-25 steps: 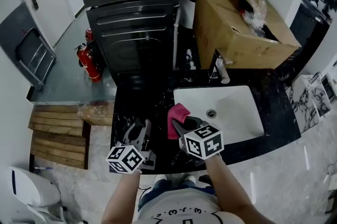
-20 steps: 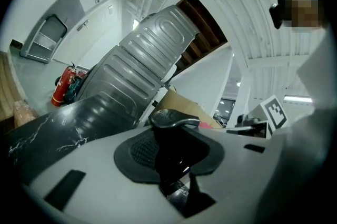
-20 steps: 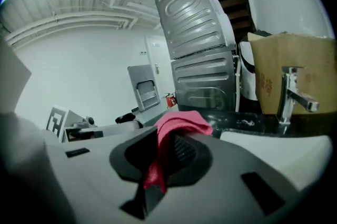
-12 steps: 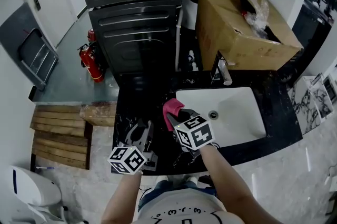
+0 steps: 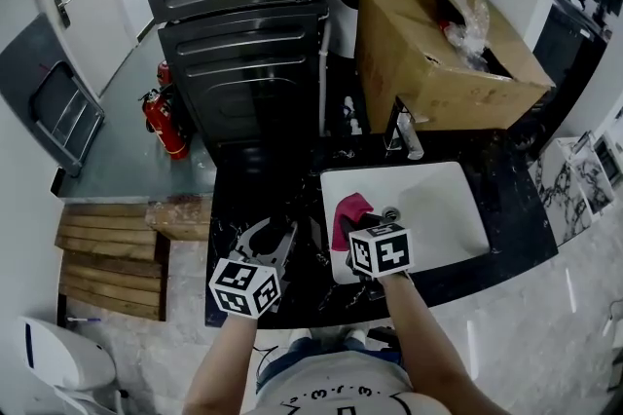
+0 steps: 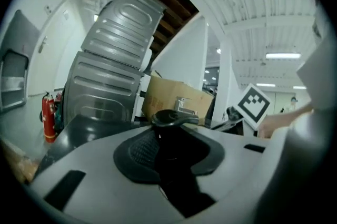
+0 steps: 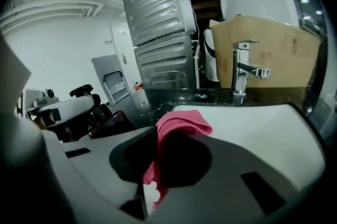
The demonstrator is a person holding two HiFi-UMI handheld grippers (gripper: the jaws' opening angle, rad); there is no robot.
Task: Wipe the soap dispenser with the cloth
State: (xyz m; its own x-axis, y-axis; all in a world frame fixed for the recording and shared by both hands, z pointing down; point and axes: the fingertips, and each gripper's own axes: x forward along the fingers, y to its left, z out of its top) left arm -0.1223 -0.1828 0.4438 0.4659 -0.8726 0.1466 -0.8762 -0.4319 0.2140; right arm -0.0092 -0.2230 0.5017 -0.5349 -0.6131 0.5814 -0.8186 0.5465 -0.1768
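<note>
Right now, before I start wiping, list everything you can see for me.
soap dispenser: one, dark, between the left tool's jaws
cloth: one, pink, in the right tool over the sink's left edge
sink: one, white, set in the counter
faucet: one, chrome, behind the sink
counter: one, black marbled
cardboard box: one, brown, open, behind the faucet
stacked appliances: two, dark grey, beyond the counter
fire extinguishers: two, red, on the floor at left
wooden slats: one stack, brown, on the floor at left
left tool: shut on the soap dispenser
right tool: shut on the cloth
</note>
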